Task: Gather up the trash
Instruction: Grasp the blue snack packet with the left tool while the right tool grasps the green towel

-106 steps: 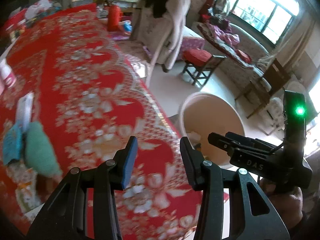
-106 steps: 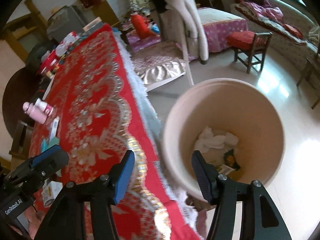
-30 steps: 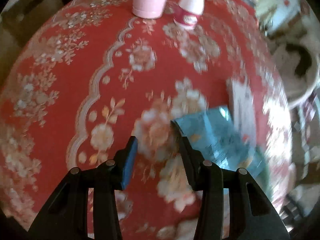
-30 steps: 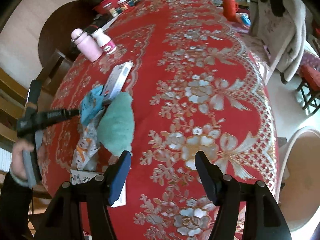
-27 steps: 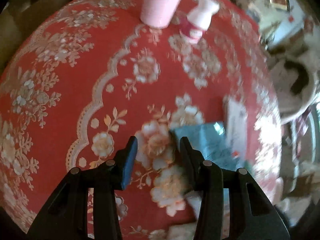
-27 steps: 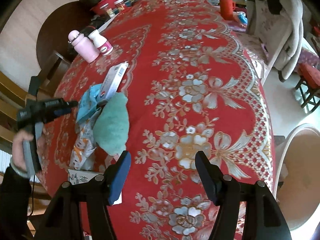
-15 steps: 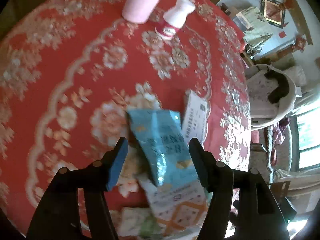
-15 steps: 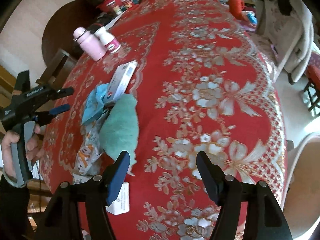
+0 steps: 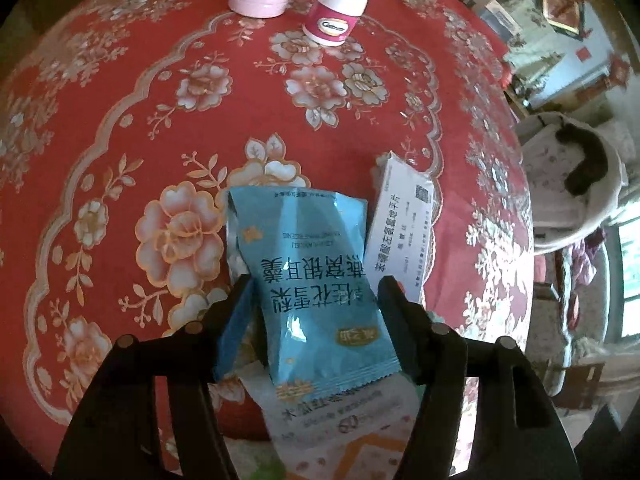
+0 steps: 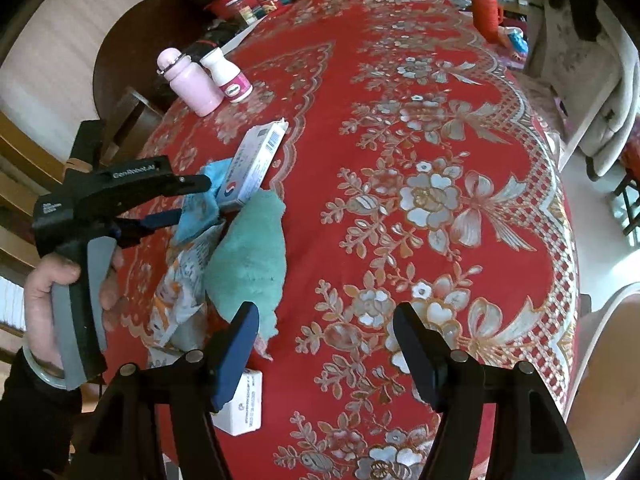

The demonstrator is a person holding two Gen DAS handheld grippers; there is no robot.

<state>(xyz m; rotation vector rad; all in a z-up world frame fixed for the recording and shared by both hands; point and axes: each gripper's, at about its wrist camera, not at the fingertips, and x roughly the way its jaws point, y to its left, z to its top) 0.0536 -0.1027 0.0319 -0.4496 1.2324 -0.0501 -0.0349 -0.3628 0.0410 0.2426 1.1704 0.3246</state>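
Blue snack packet (image 9: 316,288) between closing left gripper (image 9: 312,300) fingers (image 9: 236,320); white carton (image 9: 402,232) beside; red floral surface (image 9: 120,120).

A crinkled blue snack packet (image 9: 312,280) lies flat atop a white-and-orange wrapper (image 9: 352,432).

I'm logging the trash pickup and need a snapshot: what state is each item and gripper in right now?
left gripper: jaws just closing around the blue packet, pads not clearly pressing
blue packet: flat on the pile, sealed
white box: lying flat beside the packet
teal cloth: crumpled, untouched
pink bottle: upright, capped
white bottle: upright
right gripper: open, empty
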